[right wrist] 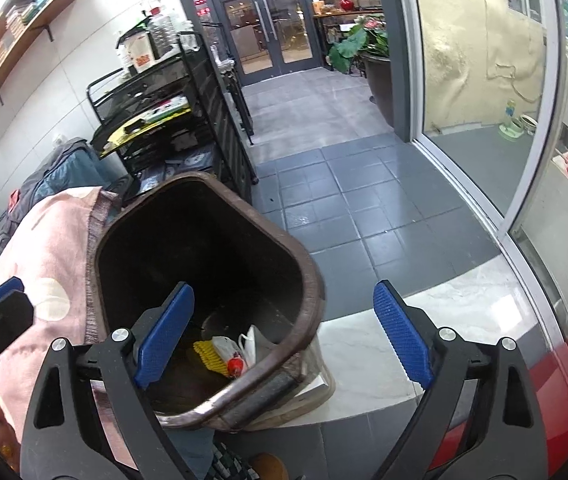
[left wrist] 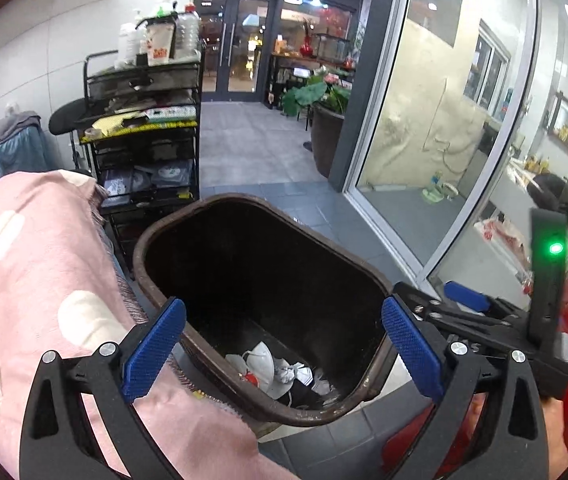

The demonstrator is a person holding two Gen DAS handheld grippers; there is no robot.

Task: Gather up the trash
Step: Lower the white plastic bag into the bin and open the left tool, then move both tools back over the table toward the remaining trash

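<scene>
Brown, rounded-rectangular plastic trash bin (left wrist: pixel 260 264) stands on the floor beside a pink spotted blanket (left wrist: pixel 44 280), crumpled white wrappers (left wrist: pixel 272 368) at its bottom, left tongs (left wrist: pixel 284 344) and right tongs (right wrist: pixel 284 332) both spread wide and empty above, likely poised over it after dropping litter.

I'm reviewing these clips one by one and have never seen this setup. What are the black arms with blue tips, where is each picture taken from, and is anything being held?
No robot here: a person carries handheld tongs in each hand, each with a fisheye camera looking along its two fingers. One picture is from the left tongs, the other from the right tongs. The blue parts are the grip pads. Both tongs are open and hold nothing. Both hover over a brown trash bin on the grey tiled floor, beside a pink spotted cloth. Crumpled white paper and a yellow wrapper lie at the bottom of the bin.
</scene>
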